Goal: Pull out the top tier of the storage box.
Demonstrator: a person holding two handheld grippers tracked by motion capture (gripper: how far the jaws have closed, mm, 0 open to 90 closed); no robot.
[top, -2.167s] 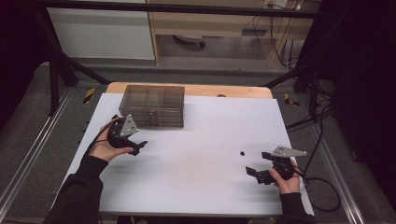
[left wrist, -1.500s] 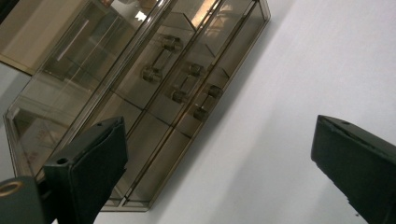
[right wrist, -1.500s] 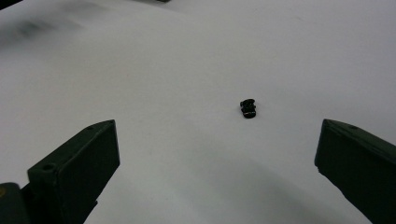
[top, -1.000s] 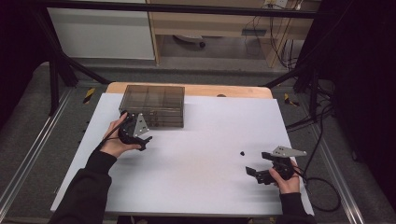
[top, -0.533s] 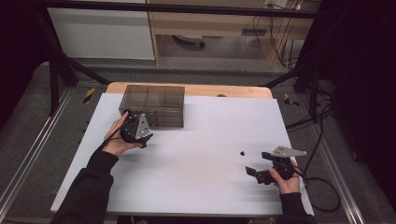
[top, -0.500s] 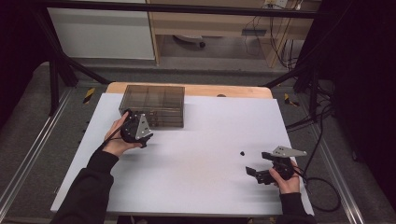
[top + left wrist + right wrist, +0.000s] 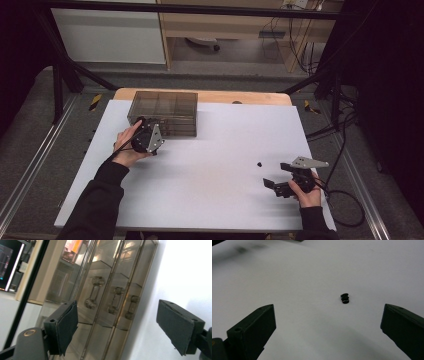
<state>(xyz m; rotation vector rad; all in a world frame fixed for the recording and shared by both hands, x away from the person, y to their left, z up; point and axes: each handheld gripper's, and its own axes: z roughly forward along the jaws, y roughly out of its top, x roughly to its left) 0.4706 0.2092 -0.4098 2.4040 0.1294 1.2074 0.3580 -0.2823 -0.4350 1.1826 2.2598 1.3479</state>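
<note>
A smoky clear drawer box [image 7: 164, 111] stands at the table's far left. My left gripper [image 7: 159, 135] is right at its front face, turned on its side. In the left gripper view the box front [image 7: 100, 277] with three small drawer handles [image 7: 113, 300] lies just ahead of the left gripper [image 7: 120, 325]. Its jaws are open and have just been closing a little, with nothing pressed between the pads [image 7: 66, 327]. My right gripper [image 7: 273, 186] rests open near the front right edge. A tiny black part [image 7: 260, 163] lies on the table ahead of the right gripper [image 7: 327, 327], seen as a black part [image 7: 345, 298] beyond the jaws.
The white tabletop [image 7: 220, 150] lies on a wooden table whose far edge [image 7: 240, 96] shows behind the box. Black frame posts and cables stand around the table. A cable trails from the right gripper off the right edge.
My left hand has moved right and away from me, from the table's left side up to the box front, and the gripper has turned. The right hand has stayed still.
</note>
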